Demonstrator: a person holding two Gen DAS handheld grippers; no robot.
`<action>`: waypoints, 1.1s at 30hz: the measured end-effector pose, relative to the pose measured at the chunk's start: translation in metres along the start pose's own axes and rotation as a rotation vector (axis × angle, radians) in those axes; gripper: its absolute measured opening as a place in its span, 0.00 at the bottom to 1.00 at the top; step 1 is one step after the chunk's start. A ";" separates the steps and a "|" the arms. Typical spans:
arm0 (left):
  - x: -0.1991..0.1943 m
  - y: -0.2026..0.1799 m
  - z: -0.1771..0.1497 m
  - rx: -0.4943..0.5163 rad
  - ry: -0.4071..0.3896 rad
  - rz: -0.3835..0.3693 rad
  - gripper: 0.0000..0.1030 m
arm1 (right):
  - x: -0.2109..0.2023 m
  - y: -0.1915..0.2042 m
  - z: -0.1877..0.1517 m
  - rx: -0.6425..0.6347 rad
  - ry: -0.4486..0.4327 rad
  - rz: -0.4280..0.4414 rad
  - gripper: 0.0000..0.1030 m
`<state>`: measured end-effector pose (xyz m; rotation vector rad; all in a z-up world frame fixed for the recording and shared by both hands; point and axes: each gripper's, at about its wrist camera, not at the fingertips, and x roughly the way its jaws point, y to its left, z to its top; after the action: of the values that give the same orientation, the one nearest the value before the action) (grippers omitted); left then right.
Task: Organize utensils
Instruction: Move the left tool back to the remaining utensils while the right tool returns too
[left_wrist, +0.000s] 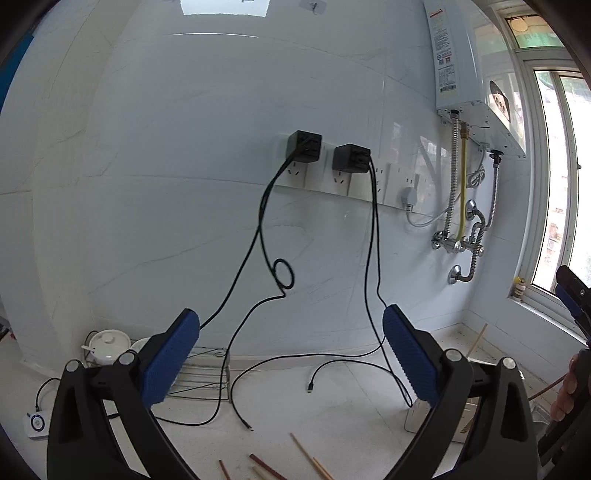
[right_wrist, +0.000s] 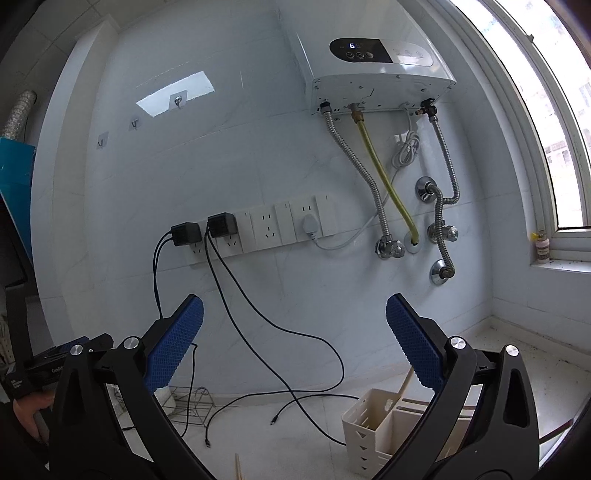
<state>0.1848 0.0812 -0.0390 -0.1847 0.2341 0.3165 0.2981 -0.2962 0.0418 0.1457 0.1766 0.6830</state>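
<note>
Partly done, judging by one chopstick (right_wrist: 405, 380) already standing in the white utensil holder (right_wrist: 373, 424). Several loose chopsticks (left_wrist: 303, 456) still lying on the surface left of the holder. Left gripper (left_wrist: 291, 354) and right gripper (right_wrist: 295, 339): fingers wide apart, holding nothing.

Empty wide claw (right_wrist: 294, 339) above caddy (right_wrist: 373, 424)

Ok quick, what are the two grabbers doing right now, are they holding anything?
Left gripper: open wide, nothing between its fingers.
Right gripper: open wide, holding nothing.
</note>
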 end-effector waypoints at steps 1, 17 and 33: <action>-0.003 0.008 -0.004 -0.003 0.018 0.022 0.95 | 0.003 0.004 -0.003 0.000 0.013 0.014 0.92; -0.011 0.087 -0.071 -0.178 0.307 0.207 0.95 | 0.049 0.043 -0.059 0.014 0.300 0.141 0.89; 0.020 0.105 -0.126 -0.272 0.561 0.198 0.94 | 0.104 0.069 -0.127 -0.045 0.644 0.154 0.63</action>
<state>0.1438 0.1580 -0.1795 -0.5220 0.7692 0.4903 0.3085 -0.1678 -0.0810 -0.1103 0.7725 0.8712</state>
